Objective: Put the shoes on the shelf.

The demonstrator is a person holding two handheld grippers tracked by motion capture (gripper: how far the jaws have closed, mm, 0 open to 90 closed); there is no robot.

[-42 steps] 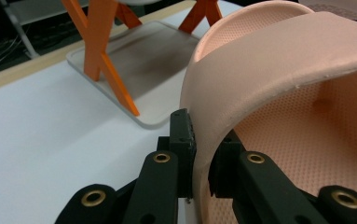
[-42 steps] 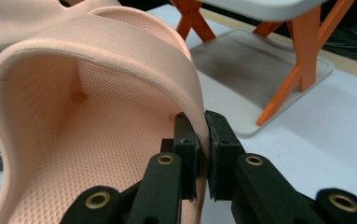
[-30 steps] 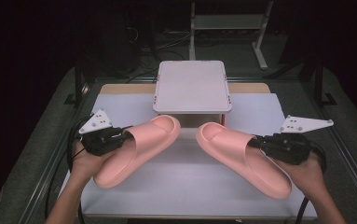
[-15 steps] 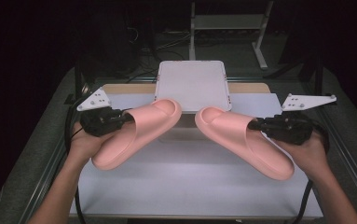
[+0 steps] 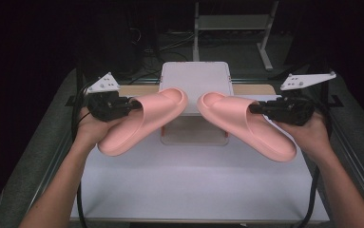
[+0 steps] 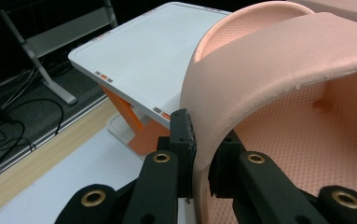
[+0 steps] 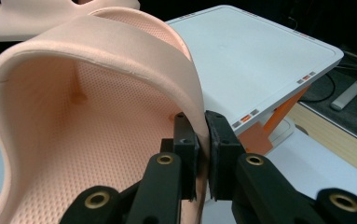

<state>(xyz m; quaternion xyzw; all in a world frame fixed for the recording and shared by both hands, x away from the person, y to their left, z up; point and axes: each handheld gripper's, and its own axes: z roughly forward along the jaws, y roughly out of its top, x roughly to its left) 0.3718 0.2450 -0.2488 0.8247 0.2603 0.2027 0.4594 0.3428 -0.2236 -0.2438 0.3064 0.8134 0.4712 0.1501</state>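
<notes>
Two pink slide slippers hang above the white table, toes pointing inward at the white raised platform (image 5: 196, 76). My left gripper (image 5: 133, 105) is shut on the outer edge of the left slipper's (image 5: 141, 123) strap. In the left gripper view the pads (image 6: 185, 135) pinch that strap wall (image 6: 283, 70), with the platform (image 6: 143, 51) just beyond. My right gripper (image 5: 254, 108) is shut on the strap edge of the right slipper (image 5: 251, 126). The right gripper view has its jaws clamped on the strap (image 7: 83, 93) beside the platform (image 7: 255, 51).
The platform stands on orange legs (image 6: 141, 133) at the back middle of the white tabletop (image 5: 194, 190). A wooden strip (image 5: 139, 90) runs along the table's far edge, and metal rails (image 5: 51, 166) flank its sides. Cables and a grey stand (image 5: 232, 21) lie on the dark floor behind.
Both hands have lifted the slippers off the table and carried them away from the person, so the toes are now at the platform's front corners. Both grips held.
</notes>
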